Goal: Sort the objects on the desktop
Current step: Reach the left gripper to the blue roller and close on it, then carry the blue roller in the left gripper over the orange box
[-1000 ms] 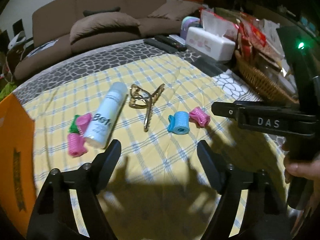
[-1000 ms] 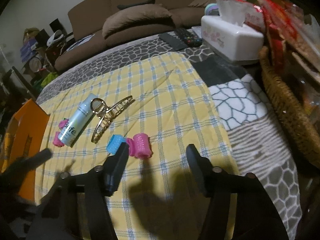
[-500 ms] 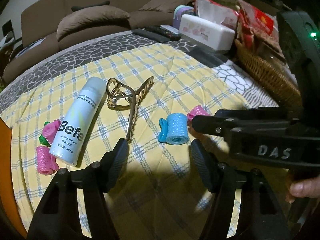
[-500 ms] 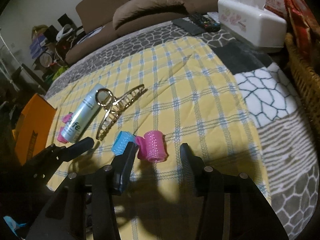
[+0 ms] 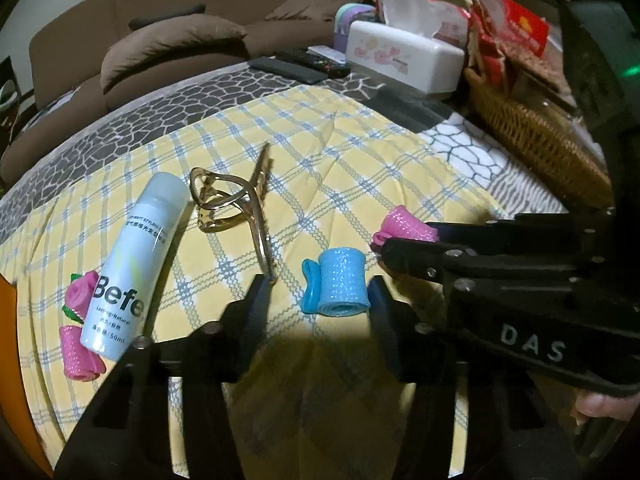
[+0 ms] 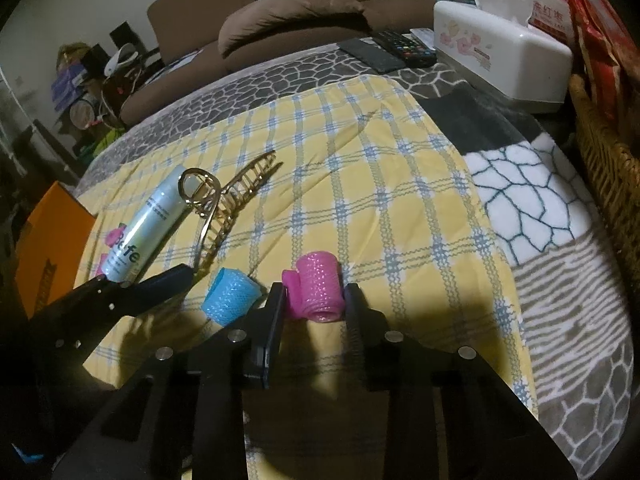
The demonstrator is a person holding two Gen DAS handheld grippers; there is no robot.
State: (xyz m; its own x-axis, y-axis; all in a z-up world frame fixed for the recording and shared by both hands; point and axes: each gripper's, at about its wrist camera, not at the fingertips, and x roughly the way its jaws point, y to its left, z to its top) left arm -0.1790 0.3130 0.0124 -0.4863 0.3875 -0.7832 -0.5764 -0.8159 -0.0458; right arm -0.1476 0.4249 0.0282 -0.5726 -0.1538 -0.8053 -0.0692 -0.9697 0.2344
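A blue hair roller [image 5: 336, 285] lies on the yellow plaid cloth [image 5: 360, 168], between the fingers of my open left gripper [image 5: 318, 294]; it also shows in the right wrist view [image 6: 230, 295]. A pink hair roller [image 6: 318, 292] lies between the fingers of my right gripper [image 6: 314, 300], which look close against its sides; it also shows in the left wrist view [image 5: 406, 228]. A white spray bottle [image 5: 138, 258], a gold claw clip [image 5: 236, 204] and more pink rollers [image 5: 80, 344] lie to the left.
An orange box [image 6: 48, 236] stands at the left edge. A white tissue box [image 5: 404, 60], remotes [image 5: 304, 66] and a wicker basket [image 5: 536, 140] stand at the back right. A brown sofa [image 5: 180, 36] is behind the table.
Both grippers have moved forward and down. The left one now straddles the blue roller; the right one has narrowed around the pink roller.
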